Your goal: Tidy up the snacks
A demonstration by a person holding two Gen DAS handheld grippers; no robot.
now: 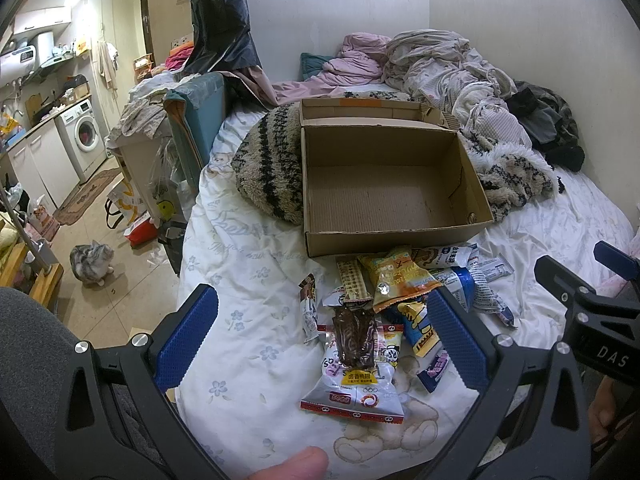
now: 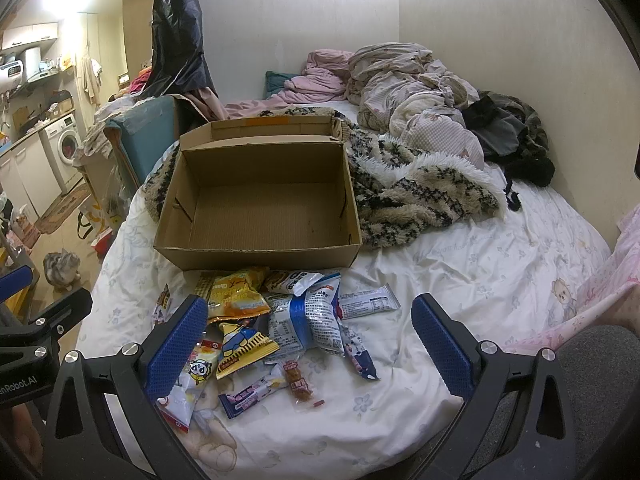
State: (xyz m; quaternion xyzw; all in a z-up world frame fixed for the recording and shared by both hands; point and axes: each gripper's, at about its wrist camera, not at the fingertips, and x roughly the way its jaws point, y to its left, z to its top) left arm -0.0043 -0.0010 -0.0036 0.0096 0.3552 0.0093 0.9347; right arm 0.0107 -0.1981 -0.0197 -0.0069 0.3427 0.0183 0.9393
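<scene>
Both grippers hung over the bed (image 2: 460,260), and neither held a thing. The left gripper (image 1: 324,332) stood wide, its blue pads apart with a clear packet of dark meat (image 1: 354,340) lying between them on the sheet, untouched. The right gripper (image 2: 308,344) was spread just as wide over the snack pile (image 2: 288,320), which lay loose on the white floral sheet just in front of the cardboard box (image 2: 256,256).

And the box was open, nothing inside but bare corrugated floor, its lid flap folded back behind it. In the pile: a yellow cheese-snack bag (image 2: 236,294) nearest the box, a blue and white pouch (image 2: 316,320) in the middle, a yellow wedge packet with a cartoon figure (image 2: 242,346) below, a white bar wrapper (image 2: 370,302) off to the right, and a small red strip (image 2: 300,386) at the near edge.

A striped fuzzy blanket (image 2: 420,192) lay bunched just beside the box. Down on the floor to the left, a grey tabby cat (image 1: 92,262) sat well apart from it all.
</scene>
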